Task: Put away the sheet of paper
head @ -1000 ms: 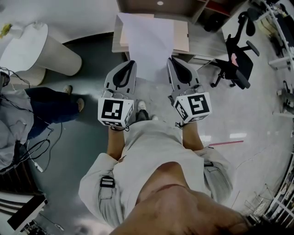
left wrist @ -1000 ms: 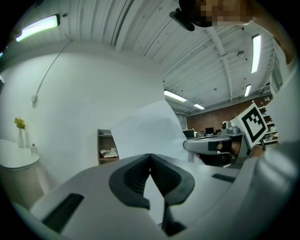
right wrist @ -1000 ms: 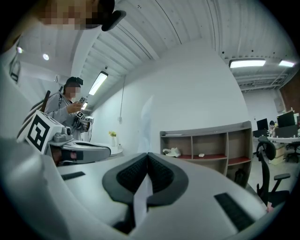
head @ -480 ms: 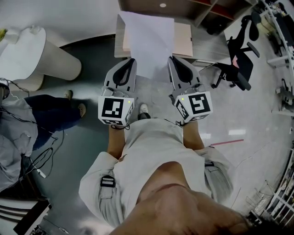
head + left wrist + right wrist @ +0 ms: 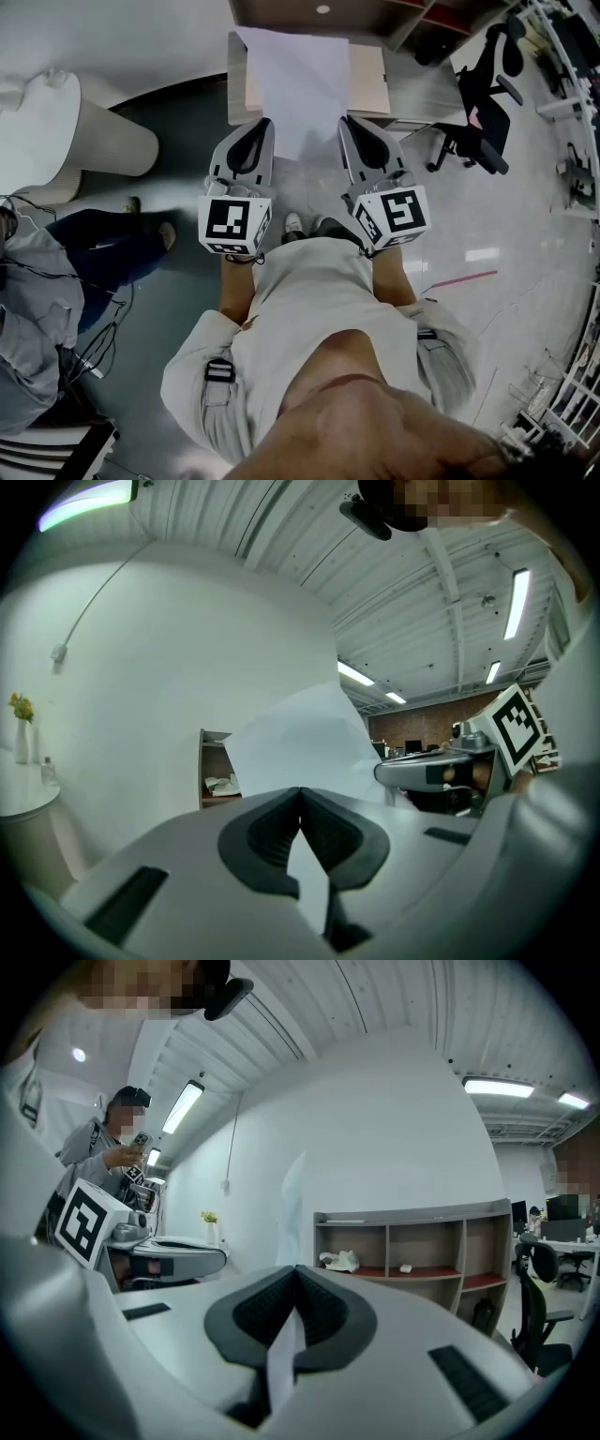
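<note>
A white sheet of paper is held up in the air, spread flat between my two grippers. My left gripper is shut on the sheet's near left corner. My right gripper is shut on its near right corner. In the left gripper view the sheet rises from the closed jaws of that gripper and leans right. In the right gripper view the paper shows almost edge-on above the shut right gripper, with a strip of it pinched between the pads.
Below the sheet stands a light wooden desk, with a brown open shelf unit by the white wall. A black office chair is at the right. At the left are a round white table and a seated person.
Both grippers keep their hold on the sheet. The view has shifted: the round table and the person at the left have slid left and down.
</note>
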A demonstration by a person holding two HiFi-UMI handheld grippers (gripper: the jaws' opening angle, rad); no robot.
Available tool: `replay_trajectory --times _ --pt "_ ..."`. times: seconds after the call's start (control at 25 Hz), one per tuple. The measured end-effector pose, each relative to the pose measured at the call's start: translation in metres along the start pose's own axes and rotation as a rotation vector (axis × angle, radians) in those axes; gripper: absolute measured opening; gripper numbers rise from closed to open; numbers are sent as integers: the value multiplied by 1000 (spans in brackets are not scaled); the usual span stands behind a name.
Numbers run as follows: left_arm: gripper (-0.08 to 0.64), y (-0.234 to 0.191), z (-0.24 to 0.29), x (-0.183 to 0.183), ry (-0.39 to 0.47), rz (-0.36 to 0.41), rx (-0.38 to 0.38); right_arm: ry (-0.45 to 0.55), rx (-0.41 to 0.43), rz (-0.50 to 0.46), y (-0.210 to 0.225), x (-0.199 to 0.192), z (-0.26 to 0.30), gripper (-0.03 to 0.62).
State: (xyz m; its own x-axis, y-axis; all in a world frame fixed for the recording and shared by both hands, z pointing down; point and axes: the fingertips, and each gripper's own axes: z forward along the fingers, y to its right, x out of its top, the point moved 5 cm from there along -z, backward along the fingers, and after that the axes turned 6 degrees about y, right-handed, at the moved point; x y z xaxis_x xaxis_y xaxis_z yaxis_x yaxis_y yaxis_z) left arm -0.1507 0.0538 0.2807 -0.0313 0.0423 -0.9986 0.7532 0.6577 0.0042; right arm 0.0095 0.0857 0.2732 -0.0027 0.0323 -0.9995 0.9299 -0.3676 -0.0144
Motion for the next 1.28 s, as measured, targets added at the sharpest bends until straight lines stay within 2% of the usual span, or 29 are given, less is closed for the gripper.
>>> replay_trajectory --times 0.44,0.84,1.28 --pt "17 -11 56 -9 -13 13 44 5 49 19 48 -9 43 20" --pt "17 -26 102 0 -6 36 99 30 116 21 85 -2 86 20" --pt "17 -18 150 6 -12 69 157 57 186 31 134 2 113 20"
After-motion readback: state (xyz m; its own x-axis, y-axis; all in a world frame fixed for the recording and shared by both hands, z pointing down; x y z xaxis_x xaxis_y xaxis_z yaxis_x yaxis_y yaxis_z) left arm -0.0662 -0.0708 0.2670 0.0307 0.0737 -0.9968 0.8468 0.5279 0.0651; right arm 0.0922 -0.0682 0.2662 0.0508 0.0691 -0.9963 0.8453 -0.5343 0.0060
